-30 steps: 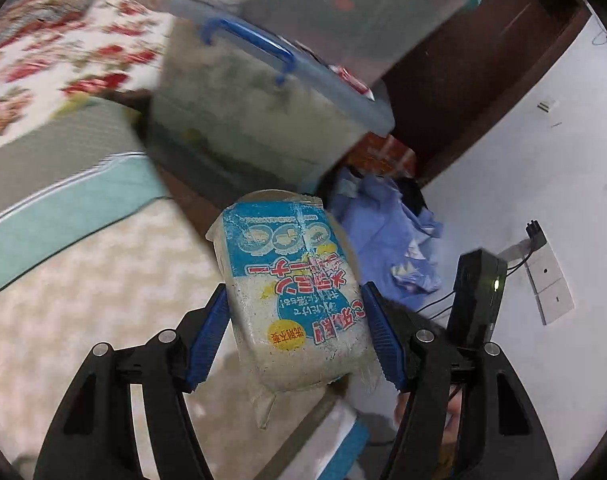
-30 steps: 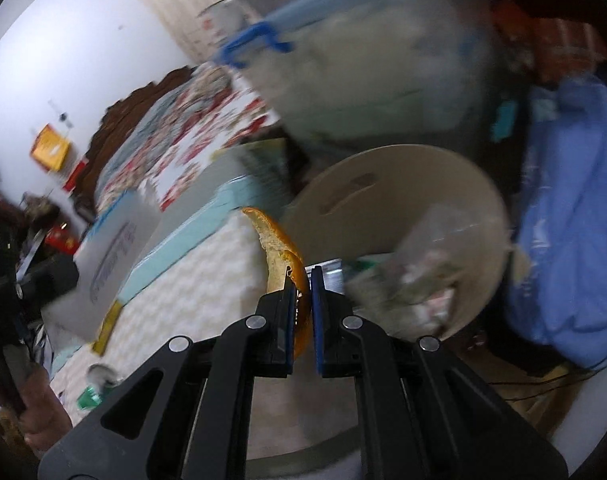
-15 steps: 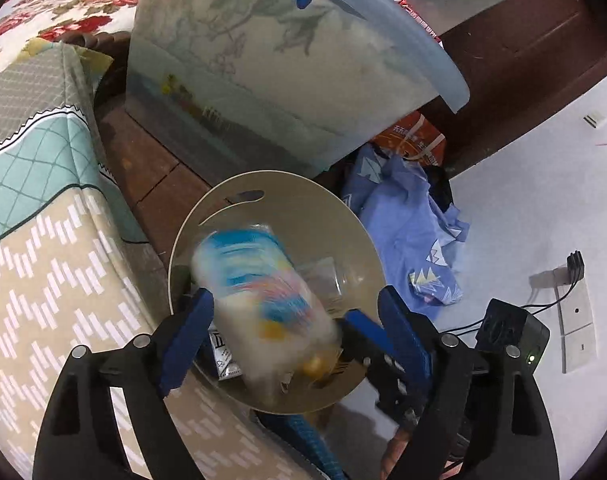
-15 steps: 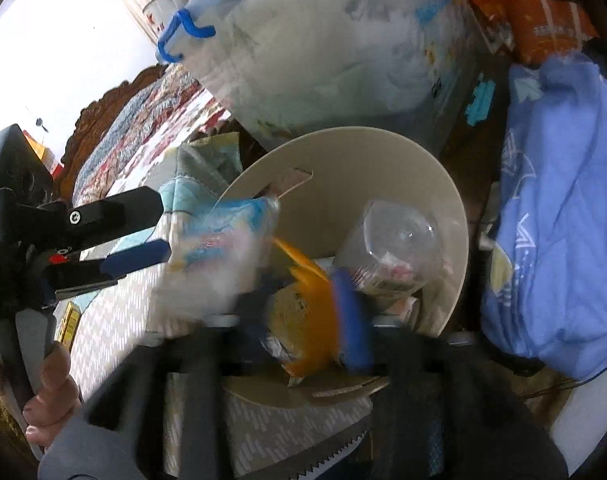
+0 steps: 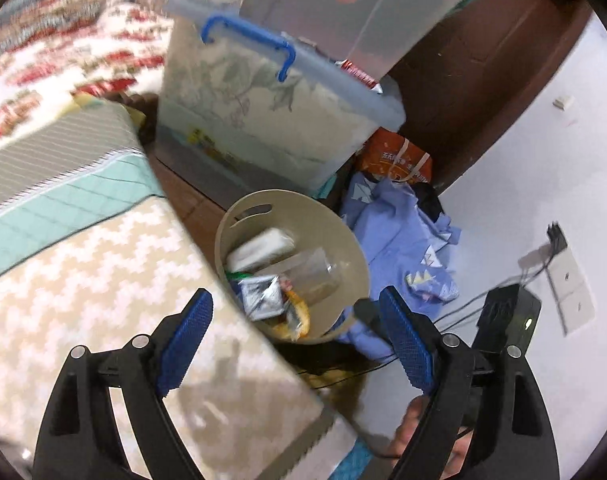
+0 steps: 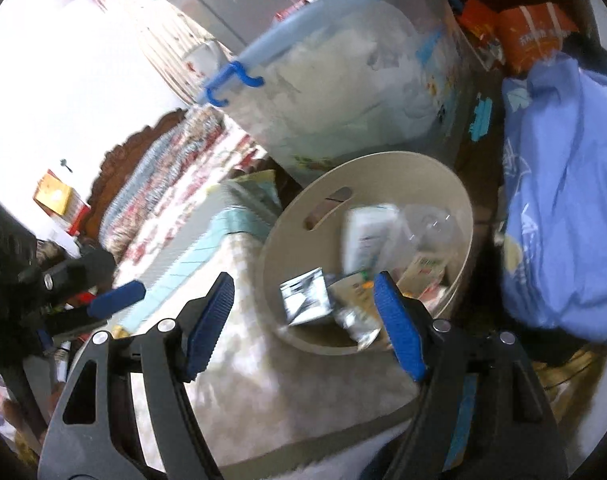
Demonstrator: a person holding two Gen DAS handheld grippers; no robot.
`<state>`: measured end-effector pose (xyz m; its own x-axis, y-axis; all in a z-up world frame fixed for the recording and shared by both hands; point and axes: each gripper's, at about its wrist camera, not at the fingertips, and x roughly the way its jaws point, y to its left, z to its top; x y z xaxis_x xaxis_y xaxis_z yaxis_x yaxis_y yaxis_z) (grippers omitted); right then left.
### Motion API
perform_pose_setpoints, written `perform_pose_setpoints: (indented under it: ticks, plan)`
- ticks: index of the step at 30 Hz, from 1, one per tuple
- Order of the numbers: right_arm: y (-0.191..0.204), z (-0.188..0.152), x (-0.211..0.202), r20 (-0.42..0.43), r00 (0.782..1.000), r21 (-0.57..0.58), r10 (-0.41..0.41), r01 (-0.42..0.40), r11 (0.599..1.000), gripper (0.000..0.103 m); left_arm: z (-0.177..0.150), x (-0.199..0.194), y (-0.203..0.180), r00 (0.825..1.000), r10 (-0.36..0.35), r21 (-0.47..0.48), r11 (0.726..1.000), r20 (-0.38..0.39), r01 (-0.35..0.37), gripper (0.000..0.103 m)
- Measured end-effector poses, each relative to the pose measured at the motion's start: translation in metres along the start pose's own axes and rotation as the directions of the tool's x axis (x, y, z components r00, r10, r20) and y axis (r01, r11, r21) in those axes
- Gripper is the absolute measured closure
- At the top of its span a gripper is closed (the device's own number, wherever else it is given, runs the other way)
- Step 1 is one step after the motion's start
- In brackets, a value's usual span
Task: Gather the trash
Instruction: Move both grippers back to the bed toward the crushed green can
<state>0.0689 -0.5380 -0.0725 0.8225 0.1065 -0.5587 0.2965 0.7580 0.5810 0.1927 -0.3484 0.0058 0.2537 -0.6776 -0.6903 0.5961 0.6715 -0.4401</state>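
Note:
A beige round bin [image 5: 343, 240] [image 6: 383, 172] stands on the floor beside the bed. Inside lie the white packet [image 5: 263, 246] [image 6: 367, 236], a clear plastic cup [image 5: 315, 276] [image 6: 427, 228], a silver wrapper [image 5: 259, 292] [image 6: 303, 296] and an orange peel [image 5: 299, 316]. My left gripper [image 5: 295, 356] hangs above the bin's near side, open and empty. My right gripper [image 6: 303, 320] is open and empty too, just short of the bin. The left gripper's blue pad [image 6: 115, 294] shows at the left of the right wrist view.
A zigzag-patterned bed cover [image 5: 83, 300] fills the lower left. A clear storage box with a blue handle [image 5: 271, 120] stands behind the bin, another box stacked on it. Blue clothing [image 5: 403, 240] and an orange bag [image 5: 399, 160] lie to the right. A black adapter [image 5: 503, 316] hangs by the wall.
Both grippers opened. The white packet fell from the left one and the orange peel from the right one into the bin; both grippers then drew back a little.

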Motion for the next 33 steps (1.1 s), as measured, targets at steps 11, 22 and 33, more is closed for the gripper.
perform_pose_setpoints:
  ticks: [11, 22, 33]
  plan:
    - [0.096, -0.055, -0.042, 0.04, 0.999, -0.273, -0.01, 0.02, 0.962, 0.033, -0.073, -0.122, 0.013, 0.981, 0.083, 0.112, 0.988, 0.173, -0.103, 0.022]
    - [0.182, -0.085, -0.077, 0.148, 0.986, -0.472, 0.08, -0.001, 0.882, 0.032, -0.112, -0.199, 0.046, 0.96, 0.113, 0.058, 0.99, 0.256, -0.132, 0.022]
    - [0.22, -0.109, -0.089, 0.076, 0.967, -0.467, 0.241, -0.18, 0.866, 0.032, -0.141, -0.235, 0.076, 0.955, 0.12, -0.004, 0.992, 0.27, -0.124, 0.022]
